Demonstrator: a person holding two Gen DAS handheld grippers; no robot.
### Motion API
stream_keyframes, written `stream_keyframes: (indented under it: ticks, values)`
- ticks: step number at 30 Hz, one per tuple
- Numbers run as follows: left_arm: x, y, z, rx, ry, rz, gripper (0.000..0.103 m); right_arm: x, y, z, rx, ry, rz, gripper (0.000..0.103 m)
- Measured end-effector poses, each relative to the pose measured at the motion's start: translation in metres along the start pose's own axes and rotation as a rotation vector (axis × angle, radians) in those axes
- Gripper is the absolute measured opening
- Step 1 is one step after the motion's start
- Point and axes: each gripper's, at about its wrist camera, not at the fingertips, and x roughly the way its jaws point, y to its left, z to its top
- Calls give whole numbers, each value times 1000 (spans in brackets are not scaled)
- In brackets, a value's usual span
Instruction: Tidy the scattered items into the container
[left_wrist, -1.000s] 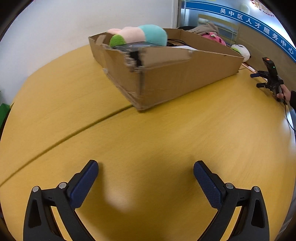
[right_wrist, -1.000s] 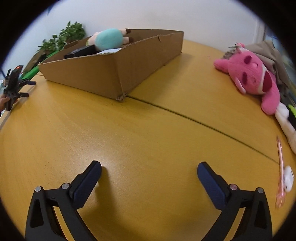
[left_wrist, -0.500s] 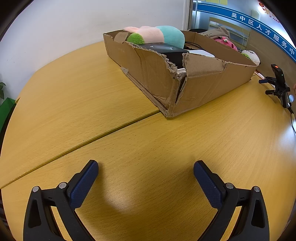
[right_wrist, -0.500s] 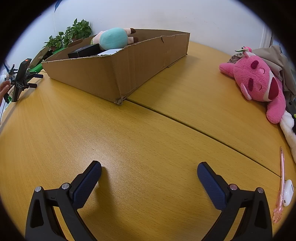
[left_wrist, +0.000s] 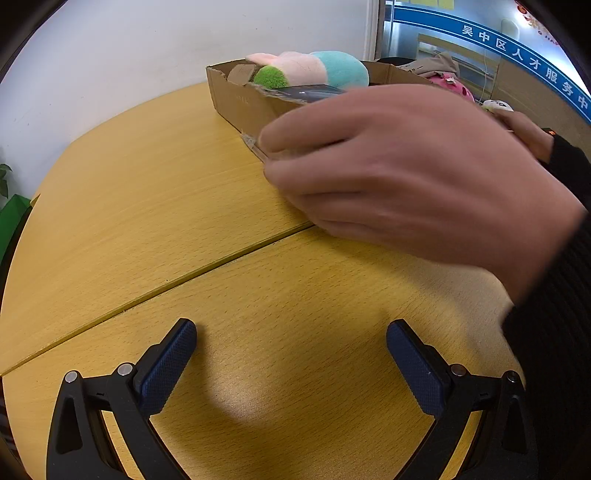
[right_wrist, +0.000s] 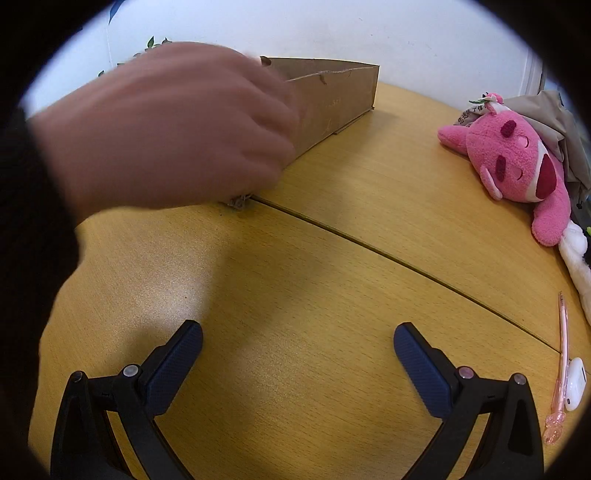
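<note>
Black tongs (left_wrist: 291, 350) with textured blue pads (left_wrist: 166, 365), silver screws, bare hand (left_wrist: 406, 166), black ribbed sleeve (left_wrist: 554, 332)

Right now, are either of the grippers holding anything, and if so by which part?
Nothing is held. The left gripper and right gripper are both open over bare table. A bare hand reaches at the cardboard box.

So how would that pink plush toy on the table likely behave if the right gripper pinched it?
The pink plush toy looks soft and fuzzy, so it would probably squash and sag. It lies sprawled with limp limbs, so likely floppy and light. Rolling seems unlikely.
</note>
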Motion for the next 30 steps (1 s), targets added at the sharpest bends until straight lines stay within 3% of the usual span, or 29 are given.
stream_keyframes:
  ticks: [30]
  values:
    - [-6,4,0,-2,0,2,103,1,3,-3,2,-1,-3,103]
